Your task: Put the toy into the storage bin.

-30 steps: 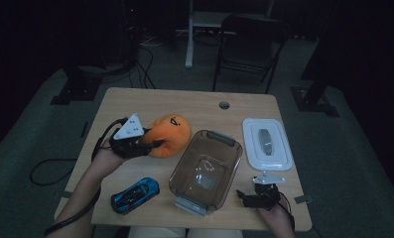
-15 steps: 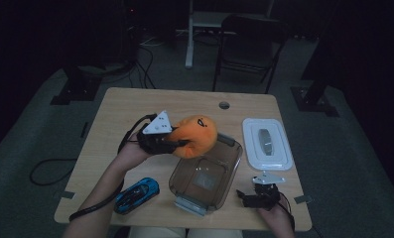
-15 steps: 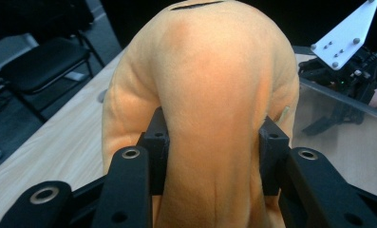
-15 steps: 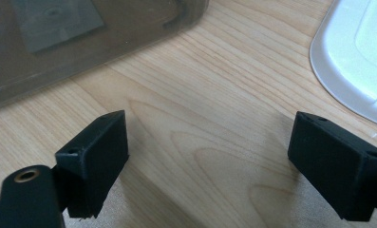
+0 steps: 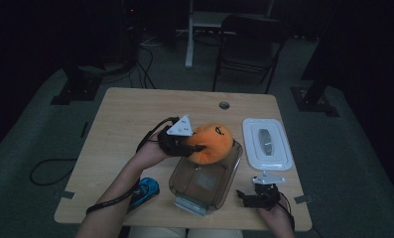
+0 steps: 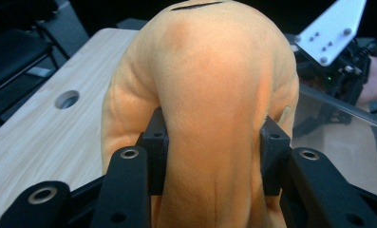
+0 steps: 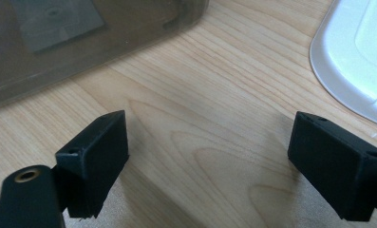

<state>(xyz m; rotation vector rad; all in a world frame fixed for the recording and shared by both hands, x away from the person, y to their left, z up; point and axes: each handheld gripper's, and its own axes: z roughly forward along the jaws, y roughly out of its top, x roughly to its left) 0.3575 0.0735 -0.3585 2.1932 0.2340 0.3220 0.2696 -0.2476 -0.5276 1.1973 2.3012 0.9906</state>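
Note:
An orange plush toy [image 5: 212, 143] hangs over the far end of a clear plastic container [image 5: 204, 177] in the high view. My left gripper [image 5: 194, 147] is shut on the plush, its jaws squeezing the soft body from both sides [image 6: 214, 137]. My right gripper [image 5: 246, 197] rests open on the table near the front right corner, just right of the container. Between its spread jaws lies bare wood [image 7: 210, 156], with the container's wall [image 7: 81, 38] at the upper left.
A white container lid [image 5: 267, 143] lies right of the container, and its edge [image 7: 352, 52] shows in the right gripper view. A blue toy car [image 5: 144, 191] sits near the front left edge. A cable hole [image 5: 224, 105] marks the table's far side. Chairs stand beyond the table.
My left gripper has carried the orange plush rightward from the table's left middle to above the container's far end. The right gripper has stayed put.

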